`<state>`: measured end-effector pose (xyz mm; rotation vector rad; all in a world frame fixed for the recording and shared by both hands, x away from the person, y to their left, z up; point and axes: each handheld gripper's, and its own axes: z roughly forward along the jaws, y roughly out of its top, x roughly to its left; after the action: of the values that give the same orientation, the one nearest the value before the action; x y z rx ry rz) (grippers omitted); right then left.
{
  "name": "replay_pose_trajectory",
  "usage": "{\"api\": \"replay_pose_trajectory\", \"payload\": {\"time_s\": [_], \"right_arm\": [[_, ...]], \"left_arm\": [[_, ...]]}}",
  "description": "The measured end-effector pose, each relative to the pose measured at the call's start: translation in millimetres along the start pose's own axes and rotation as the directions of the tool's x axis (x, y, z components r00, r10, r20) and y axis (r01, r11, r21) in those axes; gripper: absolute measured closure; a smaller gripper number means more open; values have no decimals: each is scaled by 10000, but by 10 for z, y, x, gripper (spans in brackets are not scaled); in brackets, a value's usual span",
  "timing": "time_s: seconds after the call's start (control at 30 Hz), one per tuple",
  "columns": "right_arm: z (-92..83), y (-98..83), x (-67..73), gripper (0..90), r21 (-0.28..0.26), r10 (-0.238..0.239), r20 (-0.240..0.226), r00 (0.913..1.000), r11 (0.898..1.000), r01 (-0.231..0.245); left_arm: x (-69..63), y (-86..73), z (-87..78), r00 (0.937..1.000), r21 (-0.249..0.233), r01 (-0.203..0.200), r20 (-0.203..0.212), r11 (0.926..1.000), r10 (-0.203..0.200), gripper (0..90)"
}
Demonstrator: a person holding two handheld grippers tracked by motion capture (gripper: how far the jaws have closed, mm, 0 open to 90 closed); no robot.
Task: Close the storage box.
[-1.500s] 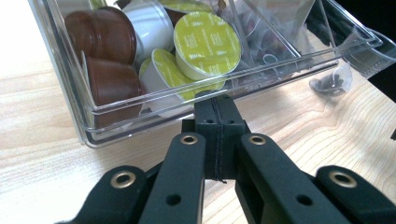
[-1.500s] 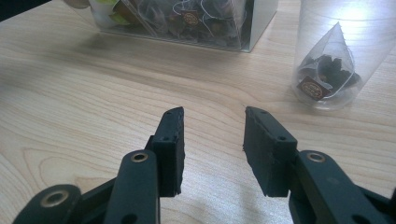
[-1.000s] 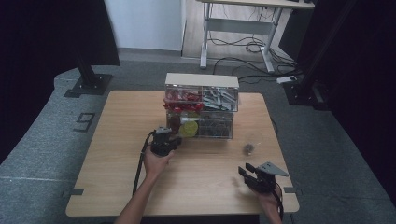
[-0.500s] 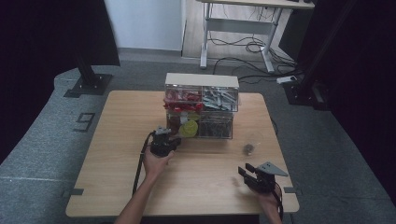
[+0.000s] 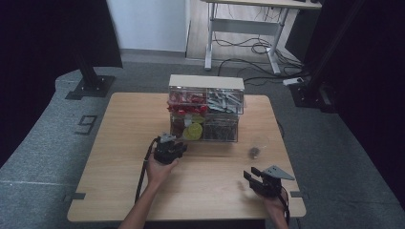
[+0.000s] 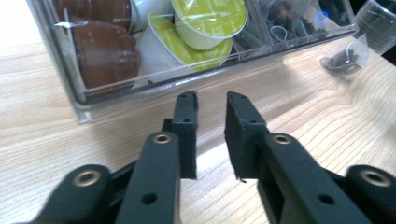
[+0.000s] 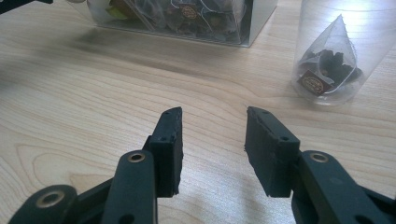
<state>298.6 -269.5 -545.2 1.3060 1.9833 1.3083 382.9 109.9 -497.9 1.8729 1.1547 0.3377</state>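
The wooden table (image 5: pixel 119 143) in front of me stands on grey carpet floor (image 5: pixel 47 157). Beyond the tabletop's left edge I see a white figure 9 (image 5: pixel 86 124) marked on the floor. Past the far left corner a black stand (image 5: pixel 90 86) has its flat foot on the carpet, with a dark curtain (image 5: pixel 43 43) behind it. Beyond the far edge stands a desk on white metal legs (image 5: pixel 210 43), with loose black cables (image 5: pixel 248 47) lying under it. A white power strip (image 5: pixel 292 81) lies on the floor off the far right corner, just beside another black foot (image 5: pixel 310 95).
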Motion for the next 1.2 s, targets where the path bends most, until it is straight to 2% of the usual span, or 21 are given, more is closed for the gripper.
{"api": "replay_pose_trajectory", "payload": {"time_s": [0.17,0.43,0.63,0.83,0.93,1.07,1.2], "right_arm": [[6,-8,-18,554,17,98,11,10000,10000,-98],[-9,-34,-26,546,53,144,51,9999,9999,-144],[-43,-73,-77,540,131,332,147,9993,9994,-334],[-85,-94,-102,535,153,425,231,9988,9990,-429],[-118,-110,-121,526,213,457,306,9985,9987,-463],[-173,-137,-171,513,289,586,442,9973,9978,-599],[-232,-162,-234,507,325,897,556,9944,9953,-916]], "left_arm": [[1,-55,-61,9999,0,-75,95,10000,75,630],[-2,-176,-185,9995,40,-112,279,9999,111,605],[4,-326,-302,9991,148,-401,171,9991,399,594],[42,-499,-438,9985,193,-519,192,9985,516,593],[85,-595,-506,9986,336,-522,122,9981,518,590],[151,-707,-603,9991,265,-428,-65,9987,430,582],[178,-776,-649,9982,354,-514,-299,9981,525,569]]}}
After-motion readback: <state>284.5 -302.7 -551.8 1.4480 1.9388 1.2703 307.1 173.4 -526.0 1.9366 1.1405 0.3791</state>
